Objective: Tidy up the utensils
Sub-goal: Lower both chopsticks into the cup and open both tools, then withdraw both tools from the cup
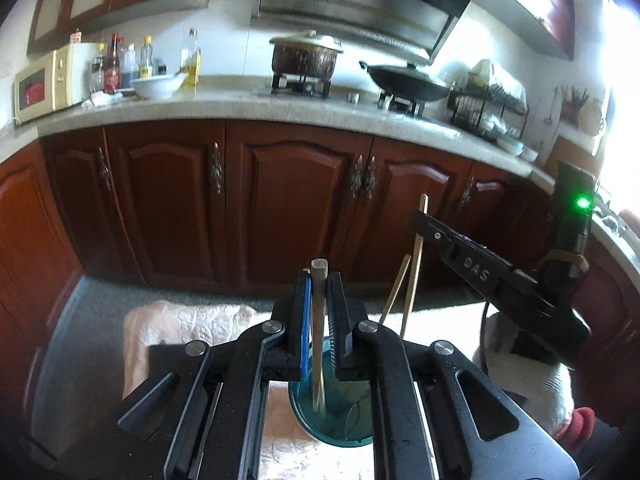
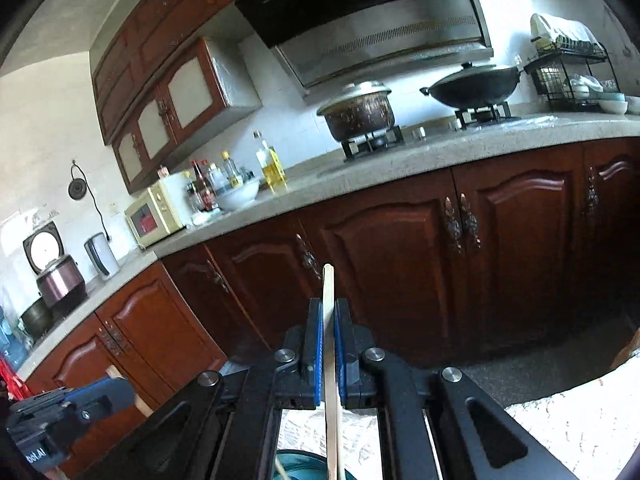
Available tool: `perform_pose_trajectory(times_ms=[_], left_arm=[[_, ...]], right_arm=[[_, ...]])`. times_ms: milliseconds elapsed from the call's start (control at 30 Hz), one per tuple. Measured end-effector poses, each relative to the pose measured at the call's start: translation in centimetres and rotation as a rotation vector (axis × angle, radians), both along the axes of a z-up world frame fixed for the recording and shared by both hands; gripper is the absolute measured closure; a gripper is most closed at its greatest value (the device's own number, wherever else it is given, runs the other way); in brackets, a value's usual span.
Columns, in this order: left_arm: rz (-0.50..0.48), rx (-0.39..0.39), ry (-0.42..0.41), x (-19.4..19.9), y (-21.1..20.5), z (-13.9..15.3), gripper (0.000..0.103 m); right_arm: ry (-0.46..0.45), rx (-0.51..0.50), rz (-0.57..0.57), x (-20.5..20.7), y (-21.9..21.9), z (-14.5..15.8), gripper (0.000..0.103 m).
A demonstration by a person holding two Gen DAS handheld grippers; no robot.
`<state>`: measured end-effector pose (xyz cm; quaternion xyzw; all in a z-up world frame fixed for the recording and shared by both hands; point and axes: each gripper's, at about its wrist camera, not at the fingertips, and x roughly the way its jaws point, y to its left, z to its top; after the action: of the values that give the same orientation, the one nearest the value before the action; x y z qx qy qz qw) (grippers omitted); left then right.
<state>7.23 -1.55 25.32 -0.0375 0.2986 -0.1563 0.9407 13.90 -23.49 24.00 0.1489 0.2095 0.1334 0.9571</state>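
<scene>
Clamping one chopstick each, both tools; only the left view shows the teal cup's inside

Dark red-brown cabinets under a pale stone tabletop; white tiled wall, grey floor, glaring daylight far right.

Pretty lived-in kitchen: a lidded pot and a wok on the burners under a hood, a microwave by some bottles and a white bowl, a dish rack on the right, dark red cabinets below the surface
</scene>
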Motion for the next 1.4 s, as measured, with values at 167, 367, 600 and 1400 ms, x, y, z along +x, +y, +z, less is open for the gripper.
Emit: perform_pose_trajectory(times_ms=[167,367,600,1400], left_arm=[[0.012,0.005,0.035,0.2,-0.4,-1.8,0.097],[0.035,0.026,0.039,-0.3,-1.1,-3.0,0.097],[0.049,0.044,0.04,-0.9,-1.5,-2.8,0.083],[0.071,0.081,0.0,-6.9,-2.7,-3.0,0.038]], right_arm=[[0.063,0.003,0.035,-1.1,-1.0,-2.2,0.098],[0.162,0.029,0.072,-2.2,-2.2,-4.5,0.098],[0.243,0.031,0.096,-2.8,-2.8,-5.5,0.094],[0.213,-0.115,0.082,-11.1,-2.7,-4.4,0.061]])
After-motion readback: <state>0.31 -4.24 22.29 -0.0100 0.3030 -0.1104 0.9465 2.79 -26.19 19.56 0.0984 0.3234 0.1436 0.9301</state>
